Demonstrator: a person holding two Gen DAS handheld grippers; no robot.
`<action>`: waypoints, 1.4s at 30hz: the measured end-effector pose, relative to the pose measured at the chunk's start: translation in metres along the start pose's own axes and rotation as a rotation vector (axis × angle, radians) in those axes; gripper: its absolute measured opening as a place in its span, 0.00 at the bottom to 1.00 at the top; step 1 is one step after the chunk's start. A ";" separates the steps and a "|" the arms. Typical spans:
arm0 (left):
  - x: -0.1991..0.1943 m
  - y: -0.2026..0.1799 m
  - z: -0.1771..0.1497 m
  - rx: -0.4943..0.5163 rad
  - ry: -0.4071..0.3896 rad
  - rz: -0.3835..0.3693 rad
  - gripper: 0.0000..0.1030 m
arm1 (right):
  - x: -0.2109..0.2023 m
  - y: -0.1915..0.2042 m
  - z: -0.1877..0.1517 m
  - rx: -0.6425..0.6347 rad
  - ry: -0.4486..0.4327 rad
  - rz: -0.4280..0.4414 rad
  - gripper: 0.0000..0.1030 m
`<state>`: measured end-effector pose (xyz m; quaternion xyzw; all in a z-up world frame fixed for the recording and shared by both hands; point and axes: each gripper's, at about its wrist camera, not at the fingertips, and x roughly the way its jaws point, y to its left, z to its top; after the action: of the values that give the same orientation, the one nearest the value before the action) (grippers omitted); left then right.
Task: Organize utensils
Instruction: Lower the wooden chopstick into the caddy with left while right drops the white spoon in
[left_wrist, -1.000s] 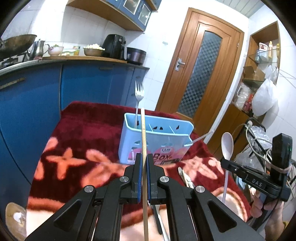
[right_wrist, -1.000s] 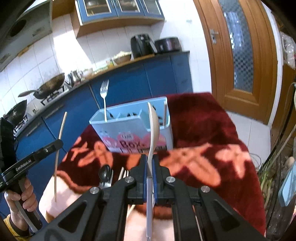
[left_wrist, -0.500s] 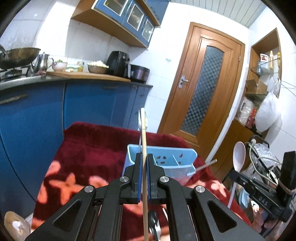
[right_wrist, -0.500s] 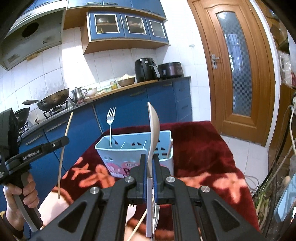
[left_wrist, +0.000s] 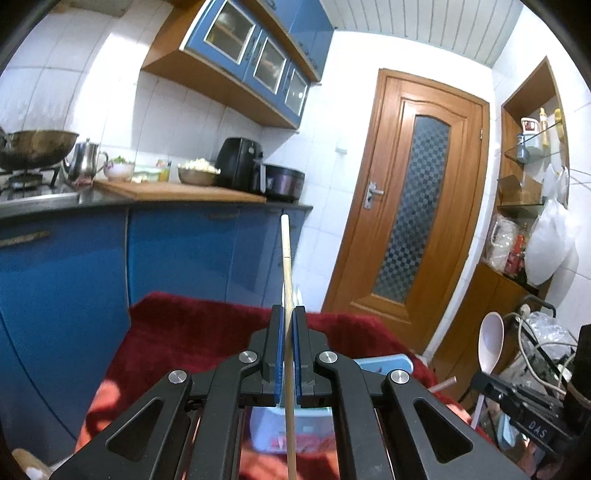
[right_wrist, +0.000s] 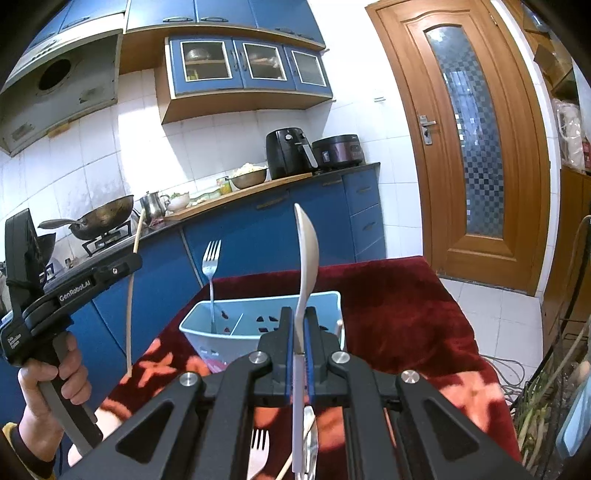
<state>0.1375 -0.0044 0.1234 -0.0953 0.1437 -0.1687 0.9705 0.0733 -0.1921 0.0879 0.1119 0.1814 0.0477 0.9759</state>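
The left gripper (left_wrist: 287, 354) is closed tight on a long wooden chopstick (left_wrist: 285, 258) that stands straight up. The right gripper (right_wrist: 300, 350) is closed tight on a pale spoon (right_wrist: 307, 254), bowl end up. Both are held in the air, near the blue box (right_wrist: 236, 334) that sits on the red cloth (right_wrist: 399, 302).

One fork (right_wrist: 210, 266) stands in the left part of the box already. So a little of the job looks done. Something thin leans at the right end of the box, but it is too small to tell what it is.

More is left. The chopstick and the spoon are not in the box yet. Another fork (right_wrist: 256, 452) and some other shiny pieces lie on the cloth under the right gripper. They likely need to go in too. I think the job is less than half done
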 end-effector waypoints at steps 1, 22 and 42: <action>0.002 -0.001 0.002 0.001 -0.014 0.001 0.04 | 0.002 -0.001 0.001 0.003 -0.002 0.002 0.06; 0.067 -0.005 -0.003 0.052 -0.169 0.091 0.04 | 0.064 -0.007 0.029 0.015 -0.133 -0.038 0.06; 0.084 -0.003 -0.038 0.056 -0.154 0.153 0.13 | 0.099 -0.002 0.010 -0.097 -0.097 -0.063 0.15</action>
<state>0.2007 -0.0422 0.0679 -0.0697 0.0707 -0.0903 0.9910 0.1694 -0.1834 0.0628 0.0610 0.1347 0.0203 0.9888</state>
